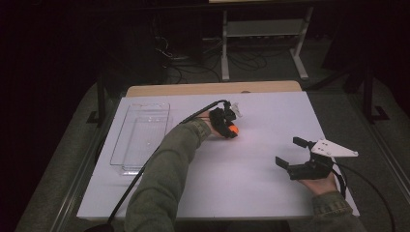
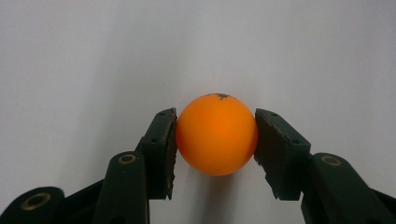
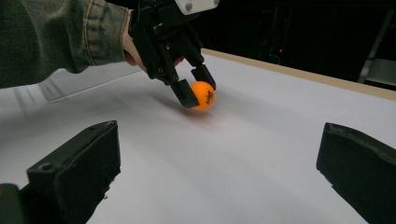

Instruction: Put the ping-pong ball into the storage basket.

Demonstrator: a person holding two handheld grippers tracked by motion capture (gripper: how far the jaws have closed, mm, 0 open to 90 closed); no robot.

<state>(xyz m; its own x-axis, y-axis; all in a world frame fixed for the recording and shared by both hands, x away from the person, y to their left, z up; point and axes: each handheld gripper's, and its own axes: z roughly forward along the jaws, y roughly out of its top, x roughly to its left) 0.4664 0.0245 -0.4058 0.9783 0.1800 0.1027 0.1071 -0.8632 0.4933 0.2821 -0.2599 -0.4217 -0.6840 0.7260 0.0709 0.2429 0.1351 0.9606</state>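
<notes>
Pinching an orange ball (image 2: 216, 134) from both sides, the left gripper (image 2: 215, 140) has its two black fingers (image 2: 161, 151) pressed against the ball's flanks, closed as far as the ball lets them. In the left gripper view the ball sits squarely between the pads, a small dark mark at its top, with the white table (image 2: 93, 56) behind it. In the high view the same gripper (image 1: 231, 129) is near the middle of the table (image 1: 270, 111), toward the far half, reached there on a green-sleeved forearm (image 1: 169, 164) that comes in from the bottom edge; the ball (image 1: 233, 129) shows as an orange spot at the fingertips. The right gripper view shows the left gripper (image 3: 197, 91) tilted downward with the ball (image 3: 203, 95) low between its fingers, at or just above the table surface; whether it touches the surface I cannot tell.

The right gripper (image 1: 290, 152) rests near the right side of the table, well apart from the ball, its fingers spread wide with nothing between them, a grey three-cornered plate on its top. In its own view the two fingers (image 3: 74, 172) stand far apart at the bottom corners, bare table (image 3: 224, 168) between them.

A clear plastic tray (image 1: 140, 137) lies on the left part of the table, well apart from the ball.
</notes>
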